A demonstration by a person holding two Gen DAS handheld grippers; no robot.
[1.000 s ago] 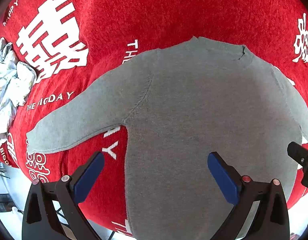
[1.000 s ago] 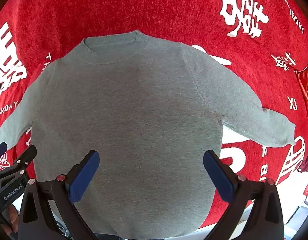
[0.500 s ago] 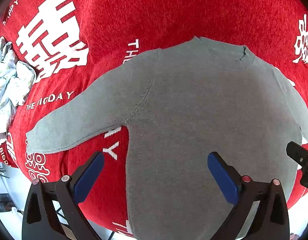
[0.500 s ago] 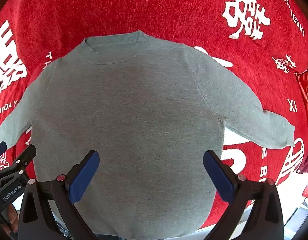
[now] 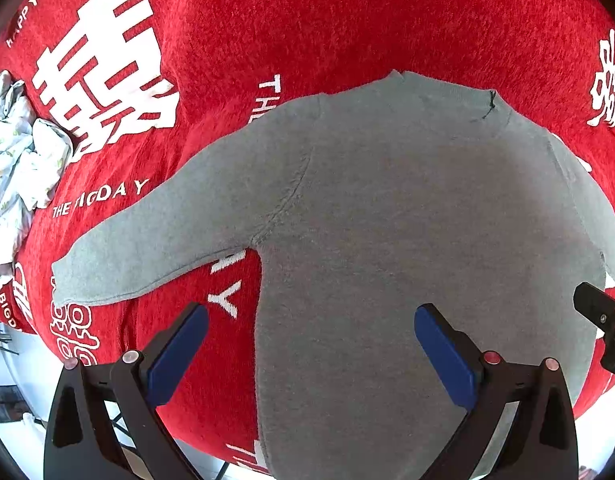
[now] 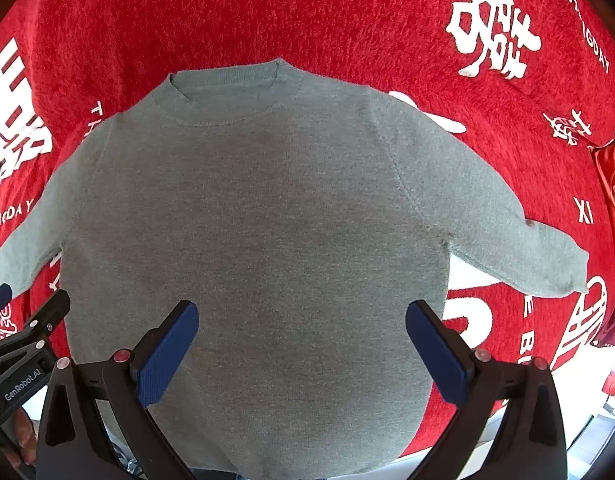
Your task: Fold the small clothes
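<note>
A grey sweater (image 6: 251,216) is laid flat, front up, on a red cloth (image 6: 267,12) printed with white characters and lettering. The collar (image 6: 227,92) points away from the cameras, the hem is nearest them. Both sleeves are spread out to the sides: left sleeve (image 5: 147,236), right sleeve (image 6: 519,240).

The left gripper (image 5: 311,352) is held wide open above the lower left part of the sweater; one blue pad (image 5: 175,352) is seen over red cloth, the other over grey knit. Nothing is gripped.

The right gripper (image 6: 303,352) is also held wide open, over the lower body of the sweater. Nothing is gripped.

A crumpled white patterned garment (image 5: 15,168) is seen at the left edge of the cloth, well apart from the sweater.
</note>
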